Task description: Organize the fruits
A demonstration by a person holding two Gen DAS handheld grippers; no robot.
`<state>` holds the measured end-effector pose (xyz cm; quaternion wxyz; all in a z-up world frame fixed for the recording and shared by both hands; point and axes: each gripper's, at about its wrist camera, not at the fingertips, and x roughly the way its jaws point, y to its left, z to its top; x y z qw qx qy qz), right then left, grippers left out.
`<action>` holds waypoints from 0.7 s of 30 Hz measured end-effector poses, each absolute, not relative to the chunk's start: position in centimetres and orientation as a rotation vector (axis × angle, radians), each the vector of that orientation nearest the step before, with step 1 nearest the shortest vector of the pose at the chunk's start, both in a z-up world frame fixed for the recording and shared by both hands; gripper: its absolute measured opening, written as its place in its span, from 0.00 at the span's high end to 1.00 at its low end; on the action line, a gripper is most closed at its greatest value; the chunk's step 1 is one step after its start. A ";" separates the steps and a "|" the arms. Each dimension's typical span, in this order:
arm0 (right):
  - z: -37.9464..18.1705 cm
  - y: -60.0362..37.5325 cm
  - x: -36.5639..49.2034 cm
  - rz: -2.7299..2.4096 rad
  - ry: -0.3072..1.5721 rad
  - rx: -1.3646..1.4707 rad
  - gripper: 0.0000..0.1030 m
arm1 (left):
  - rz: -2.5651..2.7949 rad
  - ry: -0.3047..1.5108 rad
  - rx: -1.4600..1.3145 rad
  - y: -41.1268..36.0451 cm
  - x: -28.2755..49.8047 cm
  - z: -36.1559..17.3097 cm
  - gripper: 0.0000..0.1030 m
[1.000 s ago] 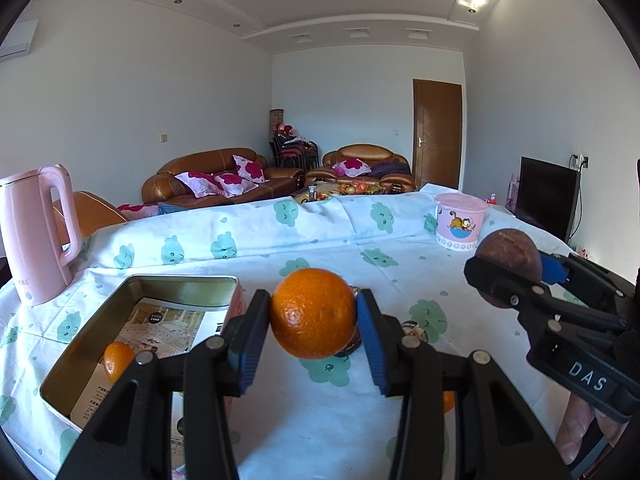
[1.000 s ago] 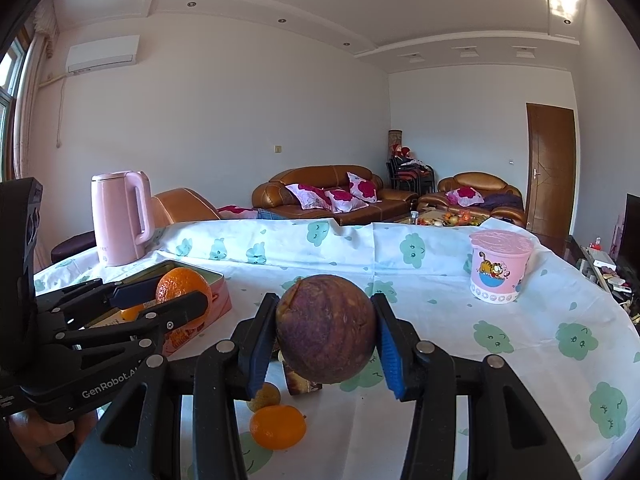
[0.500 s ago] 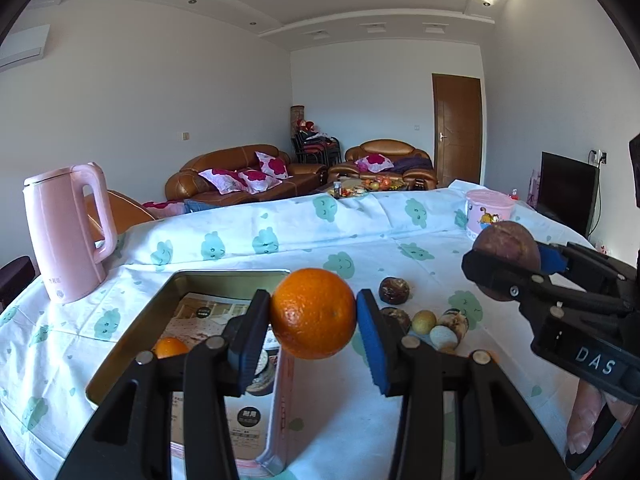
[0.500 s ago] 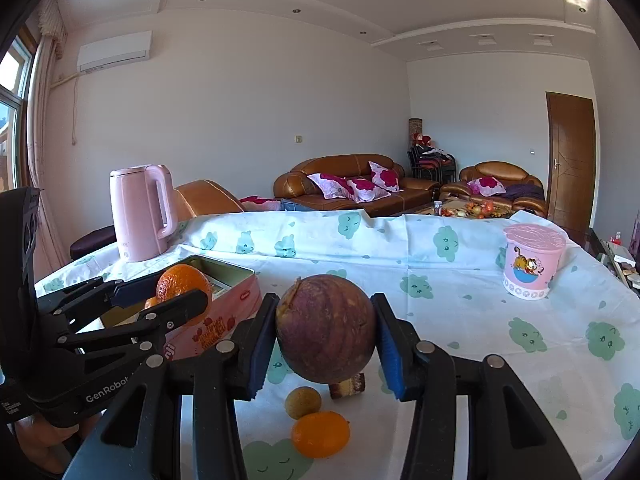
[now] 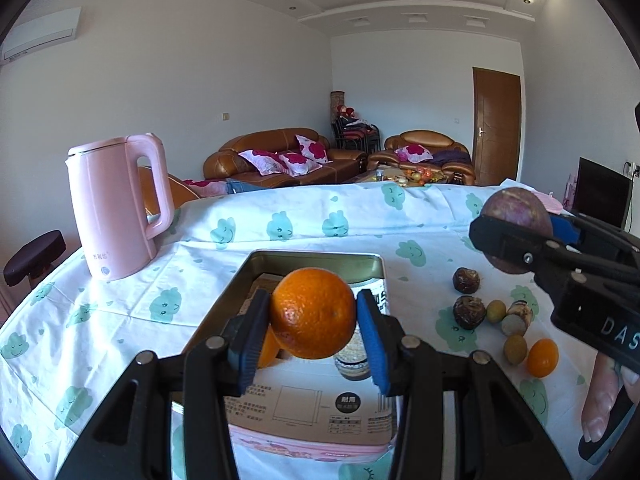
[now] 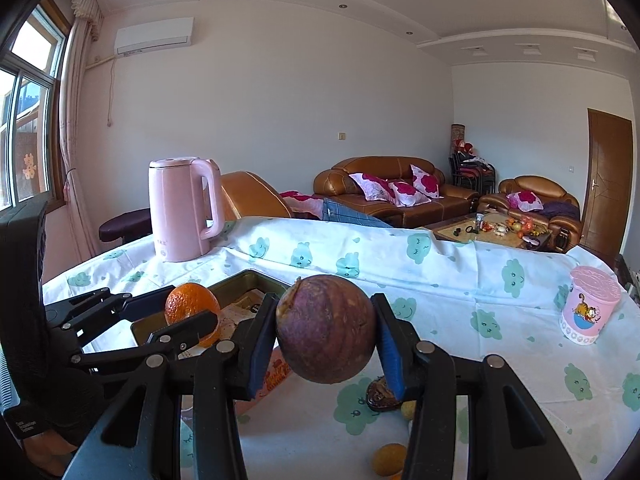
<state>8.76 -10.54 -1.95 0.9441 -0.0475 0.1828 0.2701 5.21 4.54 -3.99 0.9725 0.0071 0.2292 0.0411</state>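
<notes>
My left gripper (image 5: 313, 338) is shut on an orange (image 5: 313, 313), held above the open metal tin (image 5: 320, 257) with pink sides. A second small orange (image 5: 267, 350) lies in the tin, mostly hidden behind the left finger. My right gripper (image 6: 326, 344) is shut on a round purple passion fruit (image 6: 326, 328), in the air to the right of the tin (image 6: 256, 278). In the left wrist view the right gripper (image 5: 516, 236) shows at the right edge with that fruit (image 5: 512, 210). In the right wrist view the left gripper (image 6: 188, 316) holds the orange (image 6: 192, 308).
Loose fruits lie on the tablecloth right of the tin: two dark brown ones (image 5: 466, 280), small yellow ones (image 5: 515, 348) and a small orange (image 5: 542, 357). A pink kettle (image 5: 116, 208) stands at the back left, a pink cup (image 6: 588, 306) at the right. A thumb (image 5: 600, 396) shows at lower right.
Both grippers have swung left with their fruits. The tin, off to the left a second ago, now lies right under the orange, and the kettle has come closer to centre.
</notes>
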 end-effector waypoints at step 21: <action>-3.5 -4.7 11.4 0.633 0.450 -0.116 0.53 | 0.164 0.536 -0.052 10.1 6.1 -5.6 0.55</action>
